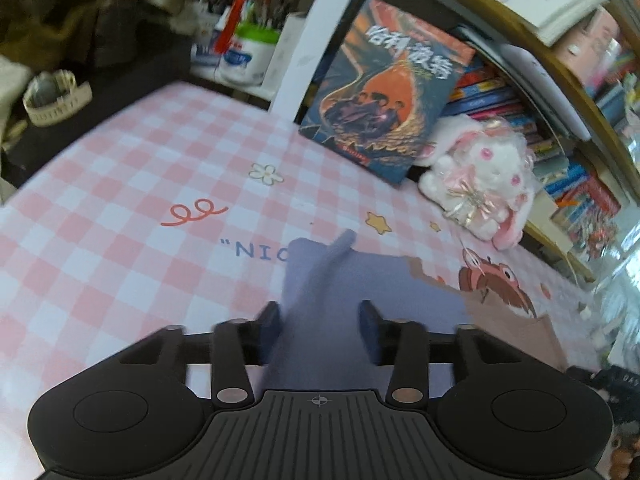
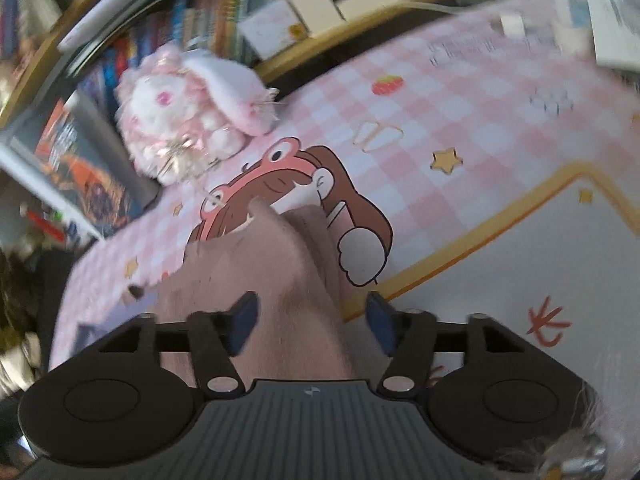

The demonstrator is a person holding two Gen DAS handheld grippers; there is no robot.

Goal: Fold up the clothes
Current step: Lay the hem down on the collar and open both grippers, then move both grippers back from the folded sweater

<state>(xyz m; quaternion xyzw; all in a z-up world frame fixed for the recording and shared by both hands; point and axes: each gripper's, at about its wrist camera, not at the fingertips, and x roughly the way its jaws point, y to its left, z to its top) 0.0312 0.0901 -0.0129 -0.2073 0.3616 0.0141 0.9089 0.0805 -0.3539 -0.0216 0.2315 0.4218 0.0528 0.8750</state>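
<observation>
Lying on the checked mat [image 1: 120, 184], the cloth [image 1: 360, 280] runs up between both grippers; left gripper [image 1: 322, 326] and right gripper [image 2: 312, 320] stand apart, a ridge of fabric between the pads, unpinched.

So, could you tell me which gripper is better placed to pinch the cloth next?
Left gripper, marginally: lavender cloth ridge nearly fills its open jaws; pink ridge sits off-centre in the right gripper.

Bench cover [image 1: 120, 168]: pink-and-white check, printed with yellow stars and a brown cartoon figure. Cloth [image 1: 320, 280] ahead of left gripper [image 1: 320, 326]: lavender-blue. Garment [image 2: 280, 280] between right gripper [image 2: 312, 322] fingers: dusty pink. Gripper pads: blue. Plush toy [image 1: 488, 176]: white, pink.
</observation>
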